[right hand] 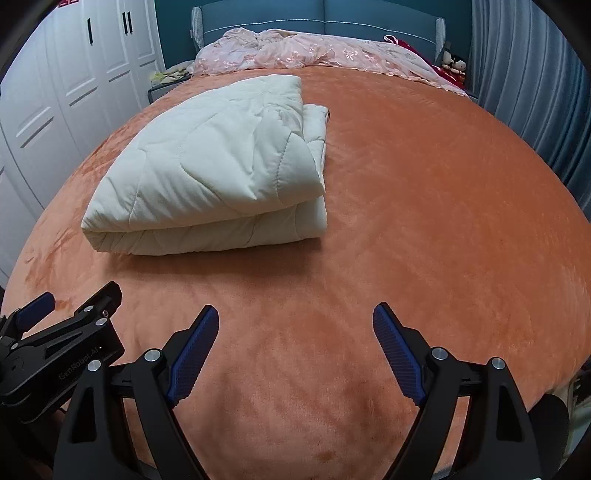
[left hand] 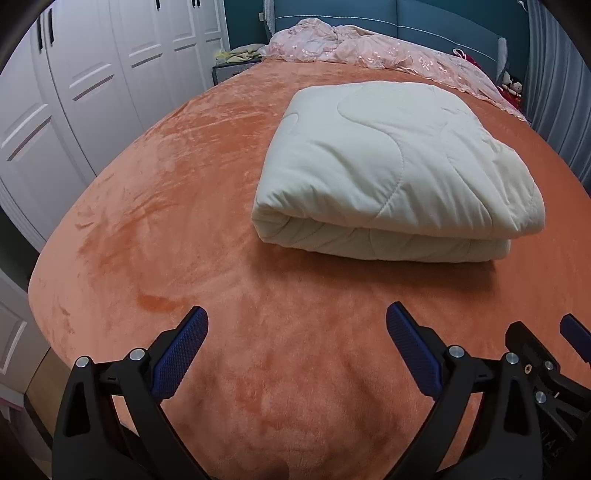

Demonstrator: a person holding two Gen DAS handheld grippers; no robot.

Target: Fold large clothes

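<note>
A cream quilted comforter lies folded into a thick rectangular bundle on the orange plush bed cover. The right wrist view shows the same comforter left of centre. My left gripper stands open over bare bed cover, well short of the bundle's near fold, nothing between its blue pads. My right gripper is open too, over bare cover, below and to the right of the bundle. Each gripper shows at the edge of the other's view: the right one, the left one.
A crumpled pink lace fabric lies along the head of the bed before a teal headboard. White wardrobe doors stand on the left, grey curtains on the right. Soft toys sit at the far right corner.
</note>
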